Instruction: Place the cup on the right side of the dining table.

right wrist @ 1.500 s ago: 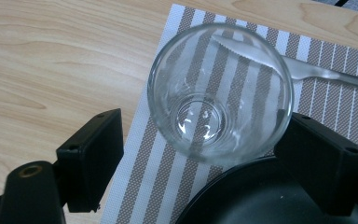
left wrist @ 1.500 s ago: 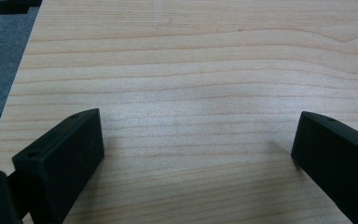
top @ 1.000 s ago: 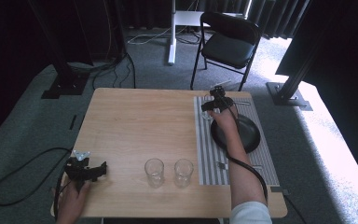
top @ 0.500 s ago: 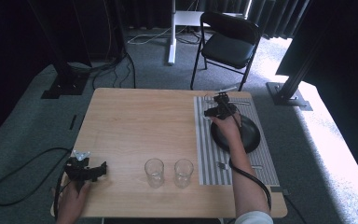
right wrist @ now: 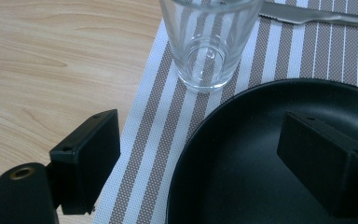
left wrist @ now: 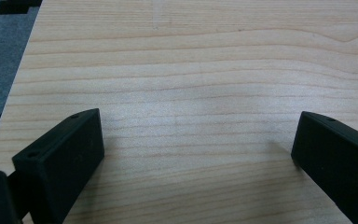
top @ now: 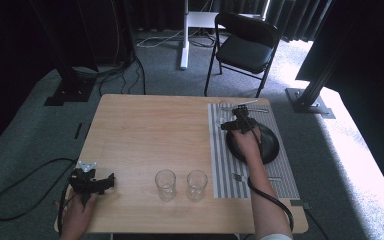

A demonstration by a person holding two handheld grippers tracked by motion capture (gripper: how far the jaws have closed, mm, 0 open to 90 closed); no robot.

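1. The surface [top: 145, 135] is pale wood with visible grain; a woven placemat [top: 220, 165] in grey and white stripes covers its right side.
2. A round black plate [top: 270, 145] lies on the placemat; a clear glass [right wrist: 208, 44] stands just beyond its far left rim, empty and upright, with a steel knife [right wrist: 307, 16] behind it.
3. The right gripper [top: 239, 122] hovers over the plate's far edge. Its jaws have just been opening and stand wide, with nothing between them; the glass is clear of them.
4. The left gripper [top: 92, 182] rests at the near left corner, jaws wide over bare wood and holding nothing.
5. Two more glasses [top: 181, 184] stand side by side near the front edge, with open wood to their left.
6. The high view shows a fork [top: 240, 177] on the near placemat.
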